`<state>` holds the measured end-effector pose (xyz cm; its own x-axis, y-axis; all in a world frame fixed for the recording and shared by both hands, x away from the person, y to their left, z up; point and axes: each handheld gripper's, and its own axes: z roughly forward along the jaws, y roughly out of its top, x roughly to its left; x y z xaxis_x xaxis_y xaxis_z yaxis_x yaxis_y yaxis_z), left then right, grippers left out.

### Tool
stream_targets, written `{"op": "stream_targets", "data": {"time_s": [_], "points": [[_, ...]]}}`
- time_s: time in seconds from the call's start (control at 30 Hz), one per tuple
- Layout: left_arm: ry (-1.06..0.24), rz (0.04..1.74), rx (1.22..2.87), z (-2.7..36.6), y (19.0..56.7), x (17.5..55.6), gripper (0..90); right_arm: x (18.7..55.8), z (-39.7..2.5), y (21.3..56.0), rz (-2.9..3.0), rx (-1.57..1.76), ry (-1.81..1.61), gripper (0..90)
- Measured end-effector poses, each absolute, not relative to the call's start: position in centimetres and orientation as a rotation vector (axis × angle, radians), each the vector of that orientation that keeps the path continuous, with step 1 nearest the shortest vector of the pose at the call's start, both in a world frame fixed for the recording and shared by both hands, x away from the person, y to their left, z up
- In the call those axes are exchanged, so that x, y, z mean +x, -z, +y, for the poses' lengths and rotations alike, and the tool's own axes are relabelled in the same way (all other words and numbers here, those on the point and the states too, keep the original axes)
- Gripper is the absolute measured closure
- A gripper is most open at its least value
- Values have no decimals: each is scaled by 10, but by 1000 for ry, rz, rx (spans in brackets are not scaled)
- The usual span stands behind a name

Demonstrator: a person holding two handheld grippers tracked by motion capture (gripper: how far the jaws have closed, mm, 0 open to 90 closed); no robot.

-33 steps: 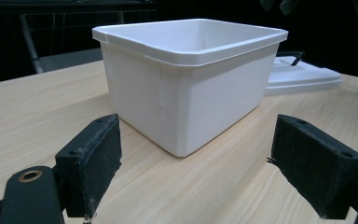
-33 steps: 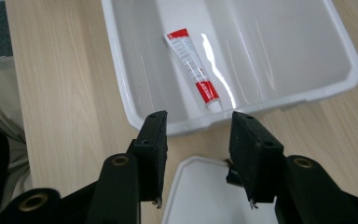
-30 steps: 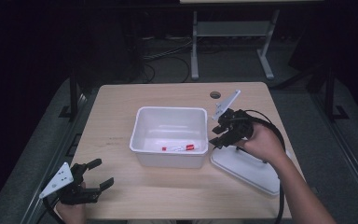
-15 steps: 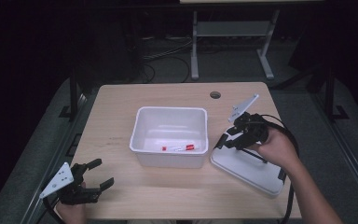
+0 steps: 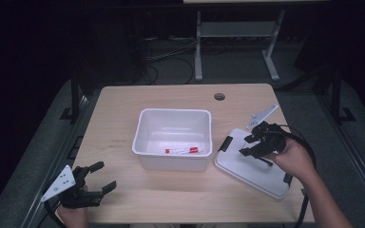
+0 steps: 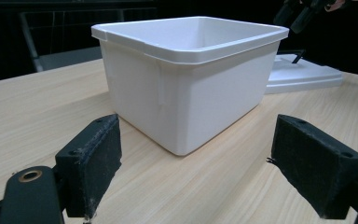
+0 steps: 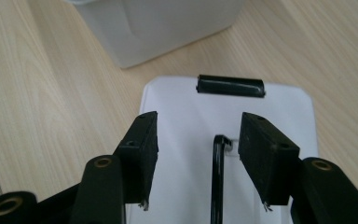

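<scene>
A white plastic bin (image 5: 173, 137) stands mid-table with a small red and white item (image 5: 184, 150) lying on its floor. Its white lid (image 5: 254, 166) lies flat to the right, with black latches (image 5: 226, 143) at its ends. My right gripper (image 5: 246, 145) hovers open just above the lid's near-bin end. In the right gripper view the lid (image 7: 186, 121), its black latch (image 7: 230, 86) and a thin black handle (image 7: 218, 177) lie between and below the open right gripper (image 7: 196, 144). My left gripper (image 5: 103, 175) rests open at the front left, facing the bin (image 6: 191, 70), nothing in it.
A round cable hole (image 5: 219, 96) sits in the table's far right part. Bare wood (image 5: 114, 123) lies left of the bin. Beyond the table, cables and a metal stand (image 5: 198, 52) are on the dark floor. The left gripper view shows the lid (image 6: 303, 74) behind the bin.
My right gripper moved from beside the bin's right rim to the right and toward me, lowering over the lid. The left gripper stayed still.
</scene>
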<state>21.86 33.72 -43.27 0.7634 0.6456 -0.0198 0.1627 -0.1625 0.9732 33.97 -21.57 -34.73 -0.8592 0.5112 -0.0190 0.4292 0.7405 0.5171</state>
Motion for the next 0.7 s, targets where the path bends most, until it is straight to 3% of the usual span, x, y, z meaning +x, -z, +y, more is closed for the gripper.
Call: {"op": "stream_targets", "data": {"time_s": [0.7], "points": [[-485, 648, 1711, 339, 433, 218, 157, 335, -238, 378, 2783, 835, -727, 497]]}}
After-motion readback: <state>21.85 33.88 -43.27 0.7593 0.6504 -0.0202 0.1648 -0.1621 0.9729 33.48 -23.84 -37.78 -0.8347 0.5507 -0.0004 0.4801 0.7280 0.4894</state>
